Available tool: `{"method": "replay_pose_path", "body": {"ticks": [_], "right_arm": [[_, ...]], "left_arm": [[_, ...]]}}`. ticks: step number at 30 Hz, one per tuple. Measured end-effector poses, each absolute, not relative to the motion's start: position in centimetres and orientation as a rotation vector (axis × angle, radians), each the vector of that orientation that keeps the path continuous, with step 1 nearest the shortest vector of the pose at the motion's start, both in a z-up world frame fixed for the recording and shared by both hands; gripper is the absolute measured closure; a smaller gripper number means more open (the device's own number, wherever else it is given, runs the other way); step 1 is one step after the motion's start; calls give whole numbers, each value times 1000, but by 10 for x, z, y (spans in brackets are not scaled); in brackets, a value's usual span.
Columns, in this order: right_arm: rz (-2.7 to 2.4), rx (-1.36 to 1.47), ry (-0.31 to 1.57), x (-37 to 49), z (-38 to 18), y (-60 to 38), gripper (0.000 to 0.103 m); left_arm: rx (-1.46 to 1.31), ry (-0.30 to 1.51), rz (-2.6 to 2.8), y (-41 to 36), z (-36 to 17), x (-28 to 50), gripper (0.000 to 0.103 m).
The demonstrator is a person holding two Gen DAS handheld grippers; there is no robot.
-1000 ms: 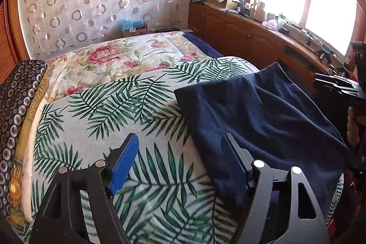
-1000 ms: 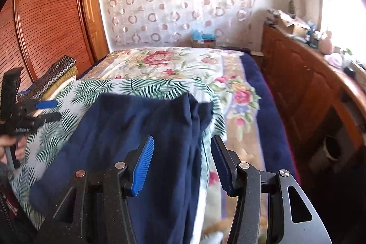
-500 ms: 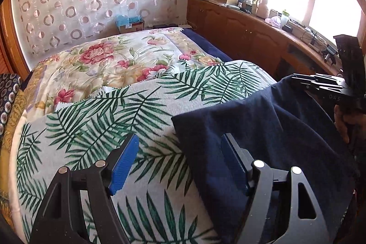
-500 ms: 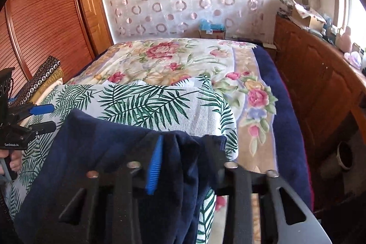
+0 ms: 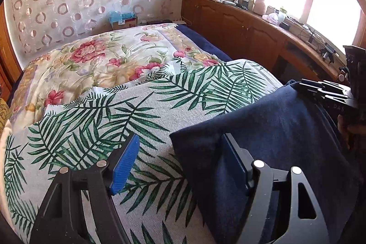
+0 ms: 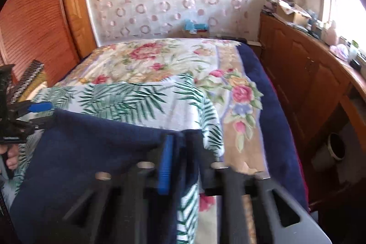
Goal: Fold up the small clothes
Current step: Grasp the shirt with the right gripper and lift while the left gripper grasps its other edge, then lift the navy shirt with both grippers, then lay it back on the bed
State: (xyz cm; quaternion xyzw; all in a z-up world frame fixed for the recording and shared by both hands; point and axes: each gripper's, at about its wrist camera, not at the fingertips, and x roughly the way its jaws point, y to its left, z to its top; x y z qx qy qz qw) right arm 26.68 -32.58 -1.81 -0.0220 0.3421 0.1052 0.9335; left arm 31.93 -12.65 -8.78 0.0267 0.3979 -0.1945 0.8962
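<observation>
Right wrist view: right tool [image 6: 180, 157] pinches the navy cloth's [image 6: 96, 152] right corner, jaws just eased slightly, left tool [image 5: 180, 164] gaping over the left corner on the bed [image 5: 137, 111]; best clamp left before lifting.

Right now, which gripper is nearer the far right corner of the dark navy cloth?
Right. The right gripper has that corner of the dark navy cloth between its fingers; the left gripper straddles the cloth's left corner.

Left claw [image 5: 180, 166] gapes over the navy garment's [image 5: 281, 129] corner.
</observation>
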Motion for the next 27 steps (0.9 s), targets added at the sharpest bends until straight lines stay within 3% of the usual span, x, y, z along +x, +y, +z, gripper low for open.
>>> {"method": "replay_pose_path", "body": {"ticks": [5, 10, 12, 14, 15, 17, 21, 27], "right_arm": [[259, -11, 756, 283, -20, -331, 60], [286, -11, 770, 286, -13, -329, 60], [308, -13, 780, 290, -14, -328, 60], [329, -12, 779, 292, -15, -329, 73], [345, -12, 776, 292, -16, -328, 80], [361, -30, 767, 288, -16, -326, 92], [395, -55, 742, 275, -5, -321, 95], [369, -88, 538, 219, 63, -315, 96]], "left_arm": [[29, 856, -431, -127, -93, 329, 45], [26, 862, -446, -129, -96, 331, 50], [11, 864, -467, -128, -96, 331, 57], [-15, 874, -502, -127, -96, 332, 75], [-17, 875, -505, -127, -96, 331, 77], [0, 865, -515, -129, -93, 329, 93], [3, 804, -545, -130, -68, 311, 95], [-19, 630, -603, -121, 7, 254, 96]]}}
